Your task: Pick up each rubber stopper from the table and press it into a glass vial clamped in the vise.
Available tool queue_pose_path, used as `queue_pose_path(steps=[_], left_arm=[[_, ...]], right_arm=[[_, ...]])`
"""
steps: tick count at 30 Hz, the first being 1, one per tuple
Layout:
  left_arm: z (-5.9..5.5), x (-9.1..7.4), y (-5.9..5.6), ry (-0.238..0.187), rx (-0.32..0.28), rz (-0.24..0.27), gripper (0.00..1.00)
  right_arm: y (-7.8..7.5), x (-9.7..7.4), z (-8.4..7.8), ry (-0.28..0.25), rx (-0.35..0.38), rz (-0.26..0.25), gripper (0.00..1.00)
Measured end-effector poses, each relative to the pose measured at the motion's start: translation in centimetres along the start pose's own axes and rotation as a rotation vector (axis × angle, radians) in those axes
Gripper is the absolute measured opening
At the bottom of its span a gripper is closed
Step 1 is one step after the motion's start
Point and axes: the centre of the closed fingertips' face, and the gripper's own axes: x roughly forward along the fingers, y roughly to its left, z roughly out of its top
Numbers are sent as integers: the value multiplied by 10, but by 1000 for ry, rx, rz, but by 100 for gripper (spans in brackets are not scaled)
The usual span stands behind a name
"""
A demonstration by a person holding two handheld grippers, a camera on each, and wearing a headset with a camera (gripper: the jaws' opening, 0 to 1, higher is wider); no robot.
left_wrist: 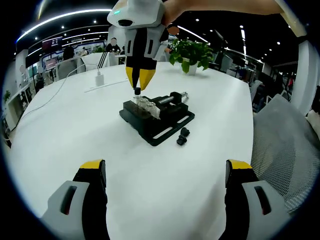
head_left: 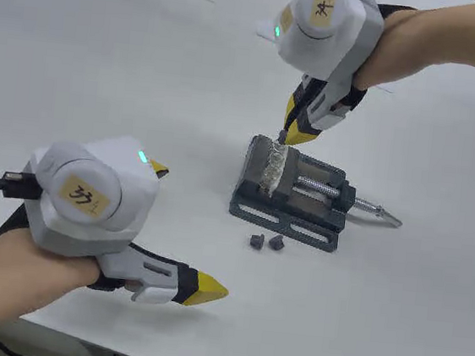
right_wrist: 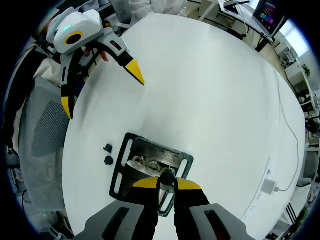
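Right gripper [head_left: 288, 137] is up at the vise's 12 o'clock, jaws pinched almost together on a small dark rubber stopper [right_wrist: 167, 178]. In its own view that stopper hangs right over the row of glass vials [right_wrist: 150, 163] clamped in the black vise [head_left: 302, 210]. Is it touching a vial mouth? Can't tell from these angles, but it's right at the top of them. The vise sits on the white table [head_left: 393, 313], a little toward 3 o'clock from centre in the head view, its screw handle poking out between 3 and 4 o'clock. Two loose stoppers [head_left: 256, 241] lie side by side on the table at the vise's 6 o'clock, just beside its base and not touching it. Over at 8 o'clock, well apart from the vise, the left gripper [head_left: 184, 229] is held low over the table, yellow-tipped jaws spread wide and holding nothing.
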Motion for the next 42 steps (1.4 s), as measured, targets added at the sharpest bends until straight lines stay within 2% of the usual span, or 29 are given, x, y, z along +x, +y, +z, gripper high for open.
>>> queue_pose_path(steps=[20, 24, 31, 34, 38, 42], left_arm=[[-1, 1, -2, 1, -10, -2, 99], [-1, 1, -2, 1, -9, -3, 99], [-3, 1, -3, 4, -10, -6, 99], [-2, 1, -3, 2, -12, -6, 99], [-1, 1, -3, -1, -11, -6, 99], [-2, 1, -3, -1, -11, -6, 99]], right_arm=[[-3, 6, 2, 33, 0, -6, 6], [-8, 7, 0, 27, 3, -3, 6], [-9, 8, -1, 22, 22, -3, 5], [-10, 8, -1, 14, 47, -5, 5], [-11, 8, -2, -23, 143, -5, 5], [-12, 9, -2, -42, 146, -18, 5]])
